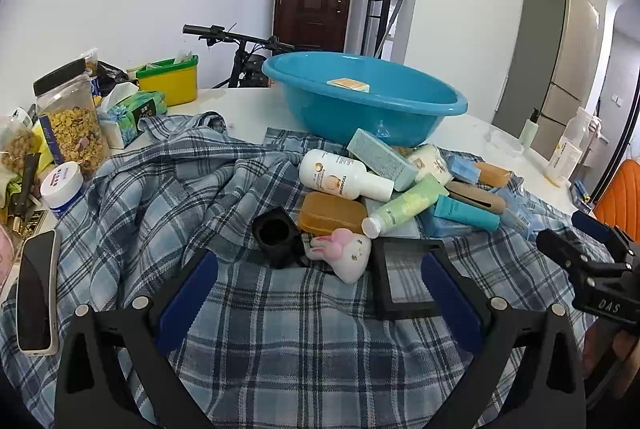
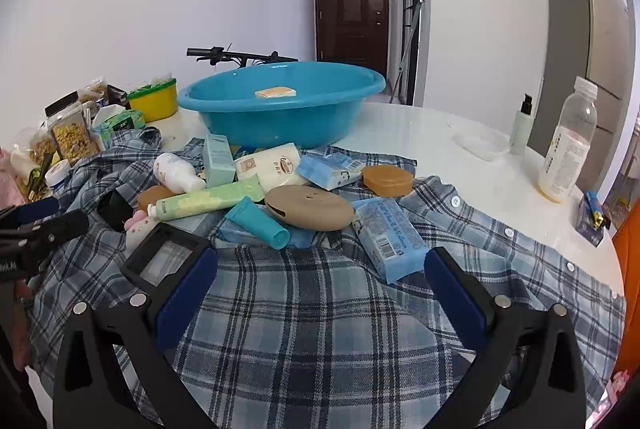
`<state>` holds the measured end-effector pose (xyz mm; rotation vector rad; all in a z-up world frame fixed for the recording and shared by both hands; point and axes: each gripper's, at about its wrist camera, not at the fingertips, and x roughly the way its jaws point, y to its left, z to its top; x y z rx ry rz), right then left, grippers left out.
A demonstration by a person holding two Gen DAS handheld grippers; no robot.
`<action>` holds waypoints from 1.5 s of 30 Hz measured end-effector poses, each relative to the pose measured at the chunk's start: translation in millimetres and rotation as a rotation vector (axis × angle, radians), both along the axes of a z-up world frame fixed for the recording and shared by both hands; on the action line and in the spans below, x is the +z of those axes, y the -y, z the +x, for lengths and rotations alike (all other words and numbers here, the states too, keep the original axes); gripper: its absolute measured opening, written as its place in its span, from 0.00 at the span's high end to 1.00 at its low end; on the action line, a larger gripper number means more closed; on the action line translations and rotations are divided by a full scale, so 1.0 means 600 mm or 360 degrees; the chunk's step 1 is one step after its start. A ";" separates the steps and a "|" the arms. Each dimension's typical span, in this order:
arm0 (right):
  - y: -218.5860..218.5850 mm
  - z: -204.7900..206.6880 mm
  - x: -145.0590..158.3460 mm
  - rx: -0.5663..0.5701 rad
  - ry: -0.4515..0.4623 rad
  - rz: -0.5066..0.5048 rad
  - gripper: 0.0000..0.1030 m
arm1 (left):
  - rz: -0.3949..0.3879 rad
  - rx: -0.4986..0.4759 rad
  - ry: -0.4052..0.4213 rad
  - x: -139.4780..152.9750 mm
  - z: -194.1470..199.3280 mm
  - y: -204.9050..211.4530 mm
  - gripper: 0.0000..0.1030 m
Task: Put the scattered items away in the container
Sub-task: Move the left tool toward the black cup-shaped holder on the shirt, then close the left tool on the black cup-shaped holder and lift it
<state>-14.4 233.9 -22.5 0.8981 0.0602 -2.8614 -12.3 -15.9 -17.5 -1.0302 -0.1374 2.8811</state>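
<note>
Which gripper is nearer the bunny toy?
Left. The left gripper is open right in front of the bunny toy; the right gripper, also open, sits farther off to the toy's right.

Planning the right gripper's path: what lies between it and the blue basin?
In the right wrist view, the right gripper faces bare plaid shirt, then the pile: tan case, teal tube, blue pack, white pouch, then the blue basin.
</note>
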 end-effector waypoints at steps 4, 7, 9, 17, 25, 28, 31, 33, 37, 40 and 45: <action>0.012 0.005 0.003 0.0033 -0.0004 0.0005 0.00 | 0.0020 -0.0003 0.0033 -0.003 -0.016 0.010 0.00; 0.019 0.006 0.001 0.0055 -0.0009 0.0034 0.00 | 0.0039 0.0006 0.0041 -0.003 -0.025 0.017 0.00; 0.017 0.004 -0.002 0.0061 0.0000 0.0048 0.00 | 0.0032 0.0010 0.0067 -0.005 -0.035 0.018 0.00; 0.009 -0.003 -0.010 0.0074 0.0043 0.0030 0.00 | 0.0100 0.0043 0.0155 -0.036 -0.073 0.034 0.03; 0.024 -0.007 -0.026 0.0136 0.0071 0.0101 0.00 | 0.0107 0.0068 0.0264 -0.067 -0.103 0.043 0.37; 0.026 -0.011 -0.030 0.0149 0.0094 0.0093 0.00 | 0.0109 0.0081 0.0266 -0.071 -0.109 0.044 0.47; 0.024 -0.010 -0.029 0.0151 0.0086 0.0078 0.00 | 0.0116 0.0098 0.0287 -0.078 -0.116 0.047 0.59; 0.023 -0.010 -0.029 0.0146 0.0087 0.0074 0.00 | 0.0071 0.0111 0.0299 -0.085 -0.119 0.044 0.63; 0.024 -0.011 -0.029 0.0129 0.0087 0.0084 0.00 | 0.0044 0.0131 0.0217 -0.073 -0.109 0.042 0.64; 0.025 -0.011 -0.029 0.0123 0.0089 0.0082 0.00 | 0.0002 0.0135 0.0118 -0.059 -0.093 0.037 0.64; 0.030 -0.015 -0.022 0.0116 0.0086 0.0057 0.00 | -0.0035 0.0140 -0.0020 -0.038 -0.073 0.033 0.64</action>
